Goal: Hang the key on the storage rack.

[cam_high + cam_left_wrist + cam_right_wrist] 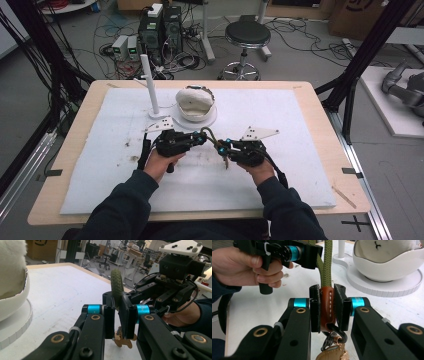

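The left gripper [200, 139], at the centre of the high view, is clamping the green rope loop [116, 287] between its jaws, which are pinching the cord near its top bend. The right gripper [223, 148], just to its right, is closing on the brown leather sleeve [327, 307] that binds the two rope ends, with the key ring [332, 336] and brass charm [334, 352] dangling below the jaws. The keychain is thus hanging stretched between the two grippers, just above the white mat [280, 165]. Behind them, in the upper middle of the frame, are standing the white post [149, 85] and the white bowl with its plush filling [195, 102]. To do this step well, both grips are probably best kept firm while the loop is spread, with the hands level, so the rope opens wide enough to drop over the post without twisting.
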`<control>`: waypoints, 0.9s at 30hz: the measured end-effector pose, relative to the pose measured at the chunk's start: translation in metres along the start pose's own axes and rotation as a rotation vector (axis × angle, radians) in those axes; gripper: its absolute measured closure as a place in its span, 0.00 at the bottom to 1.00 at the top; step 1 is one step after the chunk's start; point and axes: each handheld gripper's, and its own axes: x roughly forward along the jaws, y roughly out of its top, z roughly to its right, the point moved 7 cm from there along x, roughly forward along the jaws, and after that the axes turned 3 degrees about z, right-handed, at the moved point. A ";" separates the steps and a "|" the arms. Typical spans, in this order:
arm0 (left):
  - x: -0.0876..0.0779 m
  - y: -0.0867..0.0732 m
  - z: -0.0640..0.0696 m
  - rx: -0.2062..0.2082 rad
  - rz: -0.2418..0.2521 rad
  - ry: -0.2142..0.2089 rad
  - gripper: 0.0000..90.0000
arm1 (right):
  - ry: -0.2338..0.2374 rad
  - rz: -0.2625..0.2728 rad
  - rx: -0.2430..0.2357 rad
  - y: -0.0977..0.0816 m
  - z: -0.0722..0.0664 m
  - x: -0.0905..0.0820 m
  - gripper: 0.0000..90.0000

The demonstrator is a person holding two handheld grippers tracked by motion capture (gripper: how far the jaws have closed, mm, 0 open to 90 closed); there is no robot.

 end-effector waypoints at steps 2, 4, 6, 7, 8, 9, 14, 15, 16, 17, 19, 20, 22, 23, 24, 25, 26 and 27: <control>-0.001 0.000 0.000 0.004 -0.002 0.002 0.92 | -0.003 -0.001 -0.011 0.000 0.000 0.000 0.85; -0.001 0.001 0.000 0.006 0.002 0.006 0.92 | -0.008 0.000 -0.017 0.000 -0.001 0.000 0.74; -0.009 0.009 -0.003 0.024 0.010 0.029 0.93 | -0.043 0.001 -0.010 0.001 0.003 -0.002 0.60; -0.009 0.009 -0.003 0.024 0.010 0.029 0.93 | -0.055 -0.002 -0.008 0.000 0.005 -0.004 0.56; -0.018 0.017 -0.006 0.026 0.032 0.047 0.93 | -0.077 -0.005 -0.010 0.001 0.008 -0.006 0.53; -0.018 0.017 -0.006 0.026 0.032 0.047 0.93 | -0.077 -0.005 -0.010 0.001 0.008 -0.006 0.53; -0.053 0.046 -0.019 0.073 0.074 0.098 0.93 | -0.153 0.020 -0.002 0.000 0.024 -0.026 0.50; -0.053 0.046 -0.019 0.073 0.074 0.098 0.93 | -0.164 0.028 0.002 0.000 0.027 -0.029 0.50; -0.059 0.051 -0.021 0.079 0.079 0.113 0.93 | -0.164 0.028 0.002 0.000 0.027 -0.029 0.50; -0.071 0.062 -0.027 0.093 0.085 0.138 0.93 | -0.181 0.040 0.011 0.001 0.032 -0.034 0.50; -0.083 0.074 -0.031 0.109 0.094 0.167 0.93 | -0.196 0.054 0.015 0.002 0.036 -0.039 0.49; -0.083 0.074 -0.031 0.109 0.094 0.167 0.93 | -0.196 0.054 0.015 0.002 0.036 -0.039 0.49; -0.094 0.086 -0.036 0.130 0.095 0.192 0.93 | -0.228 0.056 0.007 0.002 0.042 -0.047 0.46; -0.099 0.091 -0.039 0.139 0.096 0.211 0.93 | -0.228 0.056 0.007 0.002 0.042 -0.047 0.46; -0.104 0.096 -0.042 0.146 0.094 0.227 0.93 | -0.244 0.054 -0.003 0.002 0.045 -0.049 0.46; -0.108 0.101 -0.045 0.153 0.093 0.243 0.93 | -0.256 0.056 -0.009 0.002 0.048 -0.053 0.45; -0.112 0.105 -0.048 0.156 0.095 0.259 0.93 | -0.256 0.056 -0.009 0.002 0.048 -0.053 0.45; -0.116 0.109 -0.052 0.154 0.098 0.275 0.93 | -0.262 0.057 -0.007 0.002 0.049 -0.054 0.43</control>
